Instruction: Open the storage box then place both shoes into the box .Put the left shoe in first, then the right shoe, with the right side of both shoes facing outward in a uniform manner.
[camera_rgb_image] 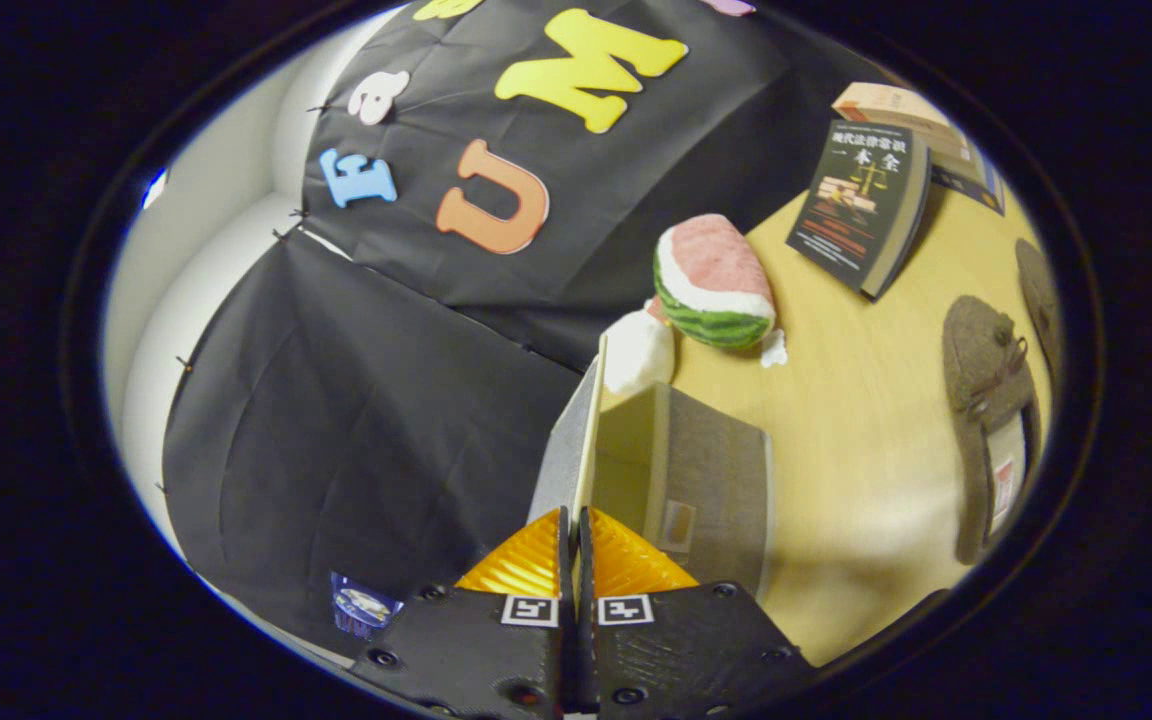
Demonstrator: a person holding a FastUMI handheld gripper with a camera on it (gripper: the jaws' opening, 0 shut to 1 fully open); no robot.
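My gripper [575, 520] is shut on the edge of the storage box's lid [576, 435], which stands raised and seen edge-on between the fingers. Just beyond the fingers the grey fabric box [711, 480] lies open, its pale inside showing. A brown felt shoe [986, 400] lies on the wooden table [866, 440] beyond the box, toe away from me. A second brown shoe [1039, 290] shows partly behind it, near the table's far side.
A plush watermelon slice [714, 283] and a white soft object [639, 350] sit behind the box by the black cloth wall. A dark book [861, 205] leans on a stack of other books [921, 125] further along the table.
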